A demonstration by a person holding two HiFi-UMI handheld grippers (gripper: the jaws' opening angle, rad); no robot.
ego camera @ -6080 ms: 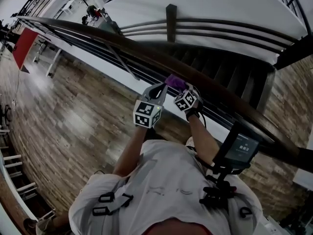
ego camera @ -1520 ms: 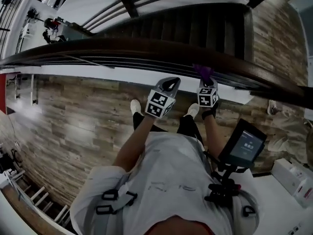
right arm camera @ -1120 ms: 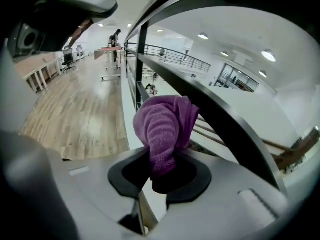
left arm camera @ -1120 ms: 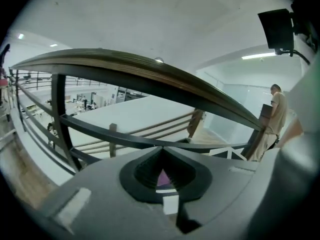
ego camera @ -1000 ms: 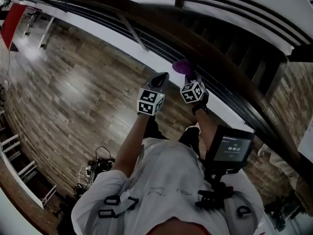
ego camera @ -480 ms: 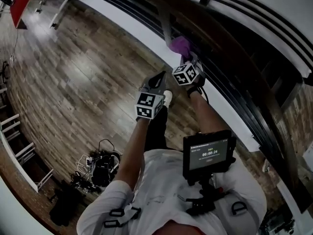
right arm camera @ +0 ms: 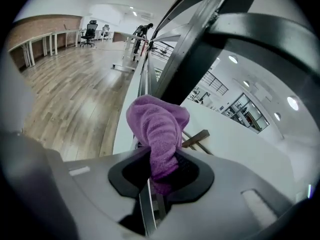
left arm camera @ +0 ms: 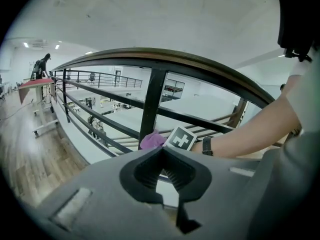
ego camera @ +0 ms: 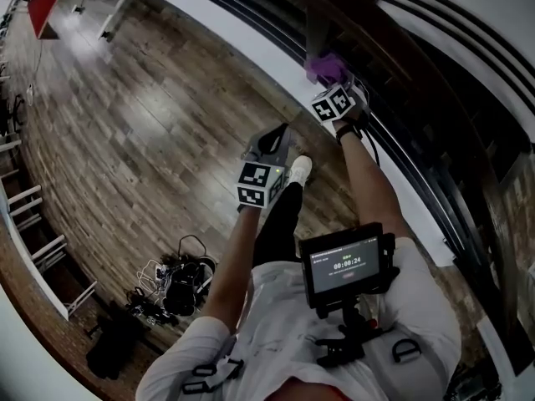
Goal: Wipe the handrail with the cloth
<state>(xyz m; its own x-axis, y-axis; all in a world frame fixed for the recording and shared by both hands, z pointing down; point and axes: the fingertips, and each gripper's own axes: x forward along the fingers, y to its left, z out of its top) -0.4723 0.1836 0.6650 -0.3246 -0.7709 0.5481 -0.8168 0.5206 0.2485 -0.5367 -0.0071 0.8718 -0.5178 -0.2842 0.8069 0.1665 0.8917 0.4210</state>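
A purple cloth is bunched in my right gripper, which is shut on it. The cloth is held low against a dark vertical post of the railing, below the curved brown handrail. My left gripper is shut and empty, held back from the railing over the wood floor, lower left of the right one.
Horizontal black rails run under the handrail. The wood floor spreads left, with a heap of cables and bags near the person's feet. A screen on a chest mount sits below my arms. A staircase lies beyond the railing.
The right gripper with the cloth has moved from the top handrail down onto the post and lower rails. The head view has swung left. The left gripper has stayed shut nearby.
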